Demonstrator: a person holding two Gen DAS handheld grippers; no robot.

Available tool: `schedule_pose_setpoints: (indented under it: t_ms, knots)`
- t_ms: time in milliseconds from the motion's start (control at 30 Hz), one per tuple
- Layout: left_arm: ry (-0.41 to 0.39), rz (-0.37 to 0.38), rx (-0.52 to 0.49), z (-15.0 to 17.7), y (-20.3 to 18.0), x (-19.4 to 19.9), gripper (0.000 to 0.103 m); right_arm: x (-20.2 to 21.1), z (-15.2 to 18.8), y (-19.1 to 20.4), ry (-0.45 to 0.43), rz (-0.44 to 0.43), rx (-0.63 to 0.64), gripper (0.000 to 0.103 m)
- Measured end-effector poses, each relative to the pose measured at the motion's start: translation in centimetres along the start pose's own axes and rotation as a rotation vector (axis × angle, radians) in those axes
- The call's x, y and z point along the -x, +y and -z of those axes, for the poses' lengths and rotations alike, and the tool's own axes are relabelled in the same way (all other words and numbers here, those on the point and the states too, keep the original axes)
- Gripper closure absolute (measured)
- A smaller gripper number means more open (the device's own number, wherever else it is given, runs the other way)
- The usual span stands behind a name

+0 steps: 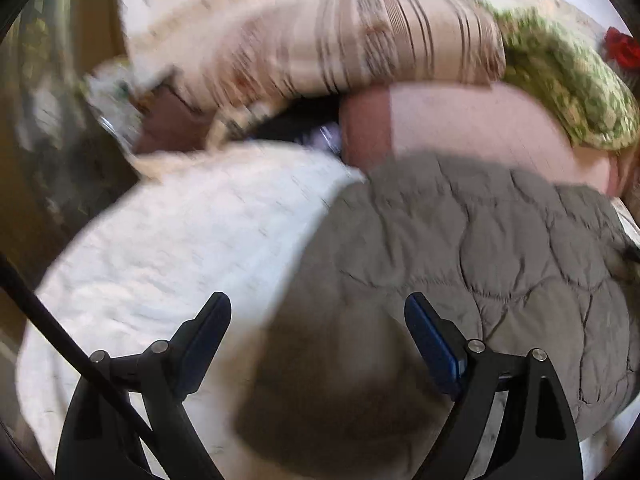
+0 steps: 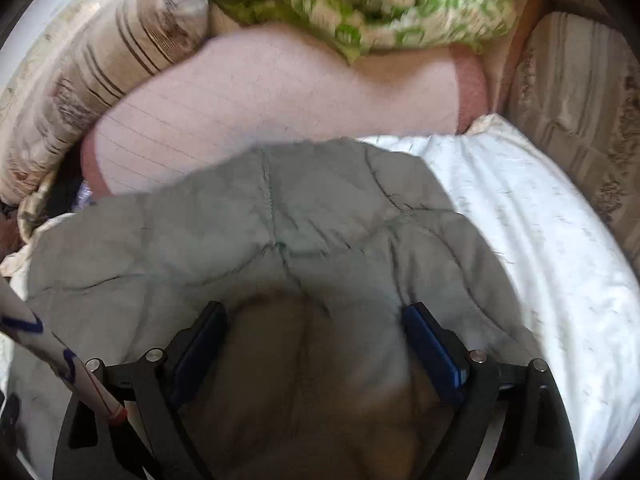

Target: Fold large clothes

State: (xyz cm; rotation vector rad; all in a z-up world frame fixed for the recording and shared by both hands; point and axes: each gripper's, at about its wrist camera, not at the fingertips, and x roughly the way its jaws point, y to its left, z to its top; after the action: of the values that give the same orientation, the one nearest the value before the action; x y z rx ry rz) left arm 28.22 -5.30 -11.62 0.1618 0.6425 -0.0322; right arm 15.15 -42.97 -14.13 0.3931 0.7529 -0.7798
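The fingers of the left gripper (image 1: 318,308) and right gripper (image 2: 316,318) are wide apart, holding nothing. The puffy grey jacket (image 2: 248,232) lies on the white bed sheet (image 2: 520,208), low and middle in both frames. I'd pinch an edge firmly and fold it evenly. It's quilted and soft.
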Motion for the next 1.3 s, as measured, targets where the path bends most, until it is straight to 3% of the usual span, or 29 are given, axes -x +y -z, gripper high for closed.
schedule_pose_setpoints:
  t_ms: [133,200,333,533,633,767,933,1300]
  knots:
    - [-0.173,-0.068,0.037,-0.5,1.2,6.3,0.009,6.8,4.4,-0.9,0.011,-0.045,0.031,0.009]
    - [-0.214,-0.033,0.087,-0.5,2.0,9.2,0.008,9.6,7.7,-1.3,0.038,-0.044,0.052,0.009]
    - [-0.222,0.073,0.125,1.3,2.9,14.8,0.008,14.0,13.5,-2.1,0.055,-0.012,0.06,0.009]
    - [-0.072,0.149,0.077,6.5,2.1,19.9,0.008,18.5,19.0,-2.4,0.055,0.013,0.046,0.009]
    - [0.009,0.129,0.018,9.2,0.8,21.1,0.008,20.0,20.1,-1.3,0.031,0.028,0.09,0.009]
    - [0.072,0.189,-0.005,11.9,-0.1,22.9,0.008,21.8,21.3,0.0,0.008,0.045,0.137,0.009]
    - [0.103,0.287,0.005,13.3,-0.8,25.0,0.008,22.8,22.2,0.5,0.014,0.057,0.155,0.009]
    - [0.109,0.223,0.037,11.9,-0.4,25.7,0.008,24.7,22.6,0.4,0.0,0.101,0.174,0.009]
